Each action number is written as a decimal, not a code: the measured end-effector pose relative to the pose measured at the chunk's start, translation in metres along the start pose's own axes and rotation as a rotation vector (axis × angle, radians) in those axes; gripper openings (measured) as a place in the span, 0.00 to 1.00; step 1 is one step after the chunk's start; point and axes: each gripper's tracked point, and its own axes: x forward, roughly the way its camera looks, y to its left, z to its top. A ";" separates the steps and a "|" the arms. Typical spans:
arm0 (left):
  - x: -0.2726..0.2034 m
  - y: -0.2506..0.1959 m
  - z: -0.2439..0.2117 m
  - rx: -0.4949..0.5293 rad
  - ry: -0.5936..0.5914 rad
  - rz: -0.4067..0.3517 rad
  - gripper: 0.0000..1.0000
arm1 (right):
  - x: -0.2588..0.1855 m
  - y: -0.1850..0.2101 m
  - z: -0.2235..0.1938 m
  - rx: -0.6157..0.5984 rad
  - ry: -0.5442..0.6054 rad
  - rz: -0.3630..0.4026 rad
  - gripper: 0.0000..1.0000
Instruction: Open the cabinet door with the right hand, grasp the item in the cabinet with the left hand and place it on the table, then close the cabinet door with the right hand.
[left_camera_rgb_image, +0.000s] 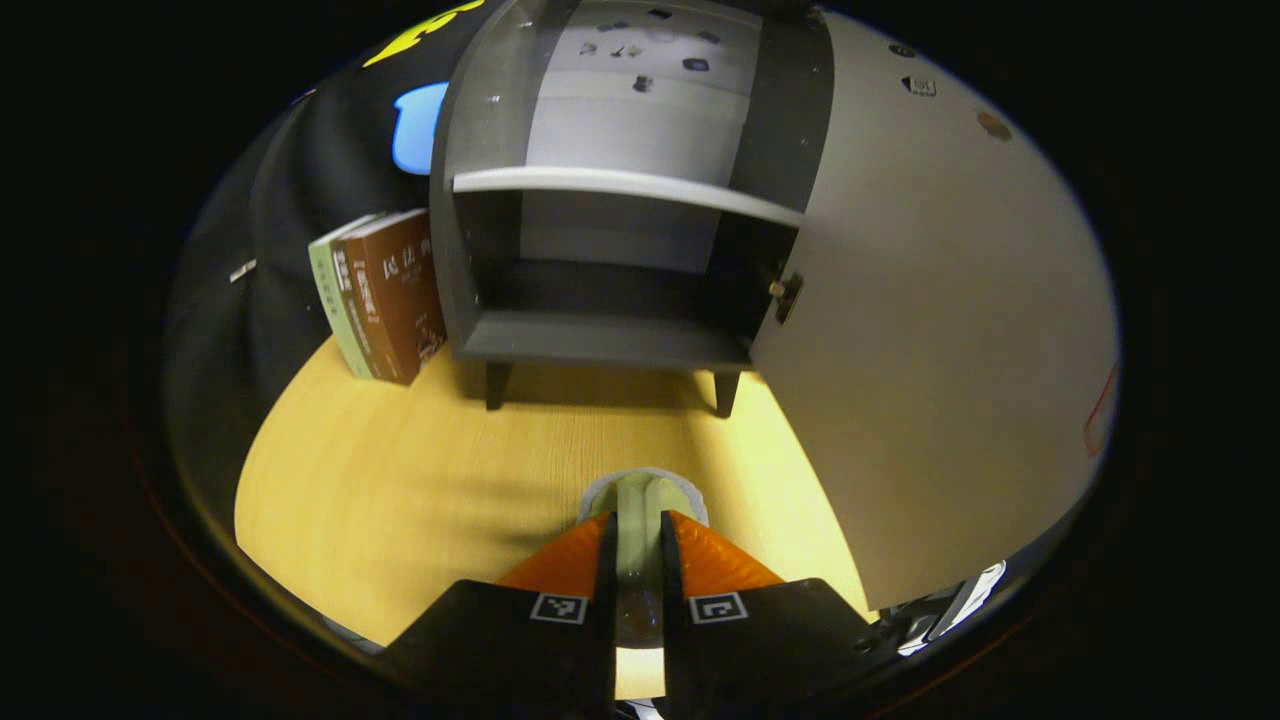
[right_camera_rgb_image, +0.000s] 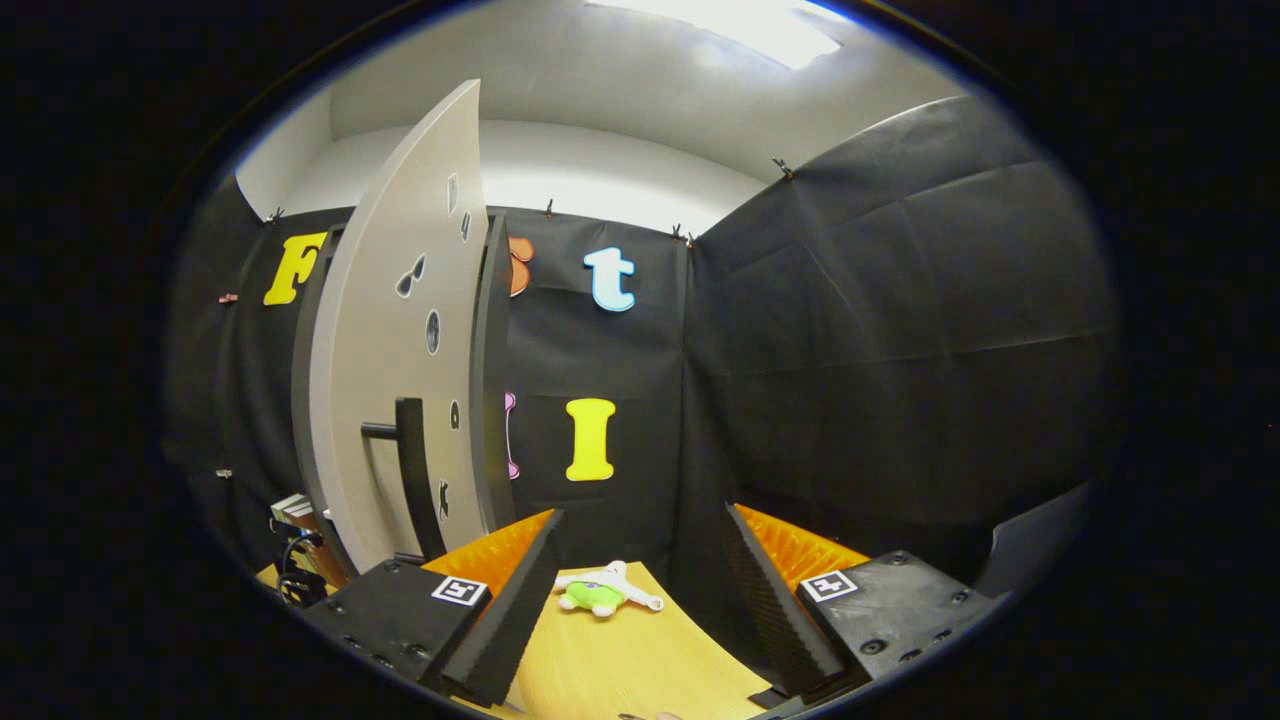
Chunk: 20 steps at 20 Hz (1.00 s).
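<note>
Left gripper view, item (left_camera_rgb_image: 640, 520) lengthwise between tool (left_camera_rgb_image: 637, 545)

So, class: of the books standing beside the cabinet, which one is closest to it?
The brown book; the pale green book stands farther from the cabinet.

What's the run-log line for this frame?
door: open | cabinet: shelves bare | left gripper: shut on pale item, over table | right gripper: open, off handle

Open cabinet door (left_camera_rgb_image: 930, 330), clamped pale item (left_camera_rgb_image: 640, 500).
</note>
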 end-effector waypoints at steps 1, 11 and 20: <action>0.009 0.002 -0.012 0.009 0.003 0.011 0.21 | 0.006 -0.001 -0.001 -0.004 0.000 0.015 0.98; 0.057 0.018 -0.082 -0.046 0.052 0.057 0.24 | 0.049 0.003 -0.035 -0.054 0.054 0.107 0.98; 0.065 0.022 -0.094 -0.041 0.064 0.065 0.34 | 0.051 0.001 -0.048 -0.054 0.097 0.114 0.98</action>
